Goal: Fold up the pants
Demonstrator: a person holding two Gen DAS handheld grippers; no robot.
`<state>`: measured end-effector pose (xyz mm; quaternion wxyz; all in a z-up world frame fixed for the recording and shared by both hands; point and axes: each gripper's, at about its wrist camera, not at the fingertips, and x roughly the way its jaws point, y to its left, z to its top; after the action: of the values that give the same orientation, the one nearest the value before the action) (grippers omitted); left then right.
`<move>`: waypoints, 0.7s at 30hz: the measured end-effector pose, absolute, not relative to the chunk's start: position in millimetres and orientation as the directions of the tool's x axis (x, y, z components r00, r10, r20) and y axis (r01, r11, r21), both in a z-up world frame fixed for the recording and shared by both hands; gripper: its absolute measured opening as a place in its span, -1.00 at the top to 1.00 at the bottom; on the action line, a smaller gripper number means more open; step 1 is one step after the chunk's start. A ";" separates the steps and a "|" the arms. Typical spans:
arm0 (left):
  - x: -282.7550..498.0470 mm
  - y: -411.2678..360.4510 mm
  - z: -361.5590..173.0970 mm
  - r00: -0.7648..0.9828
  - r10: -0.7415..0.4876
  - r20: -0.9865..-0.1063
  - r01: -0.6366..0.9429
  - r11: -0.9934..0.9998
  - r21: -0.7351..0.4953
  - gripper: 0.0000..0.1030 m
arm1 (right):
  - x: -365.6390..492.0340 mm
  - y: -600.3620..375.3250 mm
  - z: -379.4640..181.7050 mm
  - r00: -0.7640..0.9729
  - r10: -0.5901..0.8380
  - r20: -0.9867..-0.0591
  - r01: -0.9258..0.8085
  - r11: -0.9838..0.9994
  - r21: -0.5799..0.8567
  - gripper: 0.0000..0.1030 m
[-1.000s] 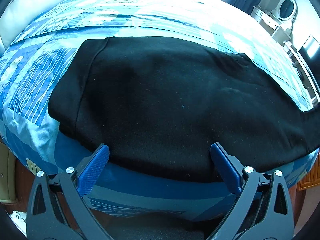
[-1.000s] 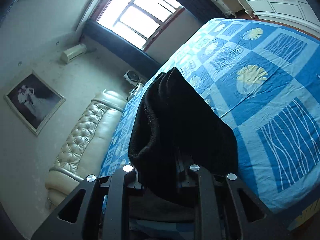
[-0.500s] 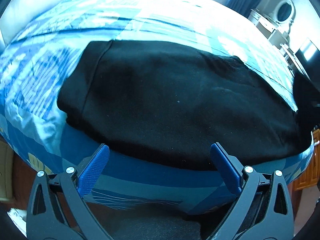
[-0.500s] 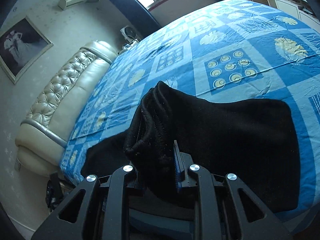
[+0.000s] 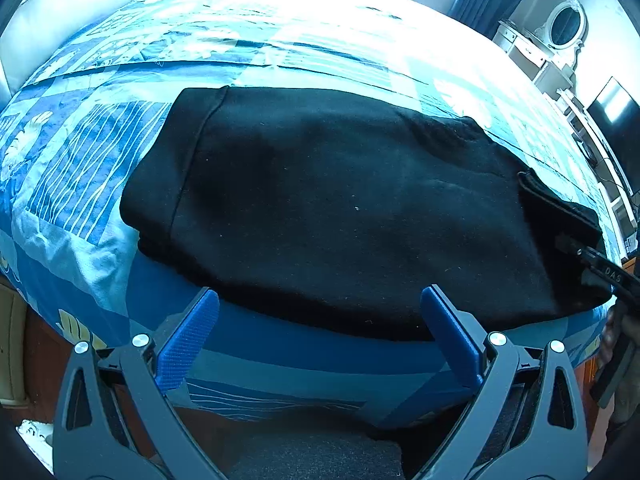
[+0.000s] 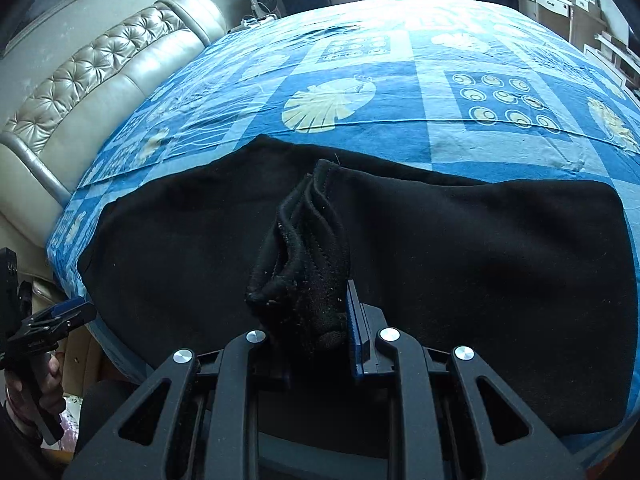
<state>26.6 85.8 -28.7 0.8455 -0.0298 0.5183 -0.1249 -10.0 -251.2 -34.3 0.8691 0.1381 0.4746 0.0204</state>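
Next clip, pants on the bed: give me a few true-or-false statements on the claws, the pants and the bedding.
1. The right claw is clamped on a bunched edge of the black pants. True.
2. The left claw grips the pants. False: it stands open near their edge, with nothing between its fingers.
3. The pants lie on a blue patterned bedspread. True.
4. The pants are white. False: they are black.
5. The pants hang fully in the air. False: most of the cloth rests on the bed.
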 end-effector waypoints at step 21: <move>29.3 94.1 -25.3 0.450 -0.243 -0.859 0.165 0.968 -0.187 -0.96 | -22.0 -215.2 -51.4 0.494 0.328 -0.805 0.028 0.920 0.392 -0.10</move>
<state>29.3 94.1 -25.3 0.8506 -0.0379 0.5105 -0.1199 -22.0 -215.2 -51.4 0.8455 0.1798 0.4948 0.0889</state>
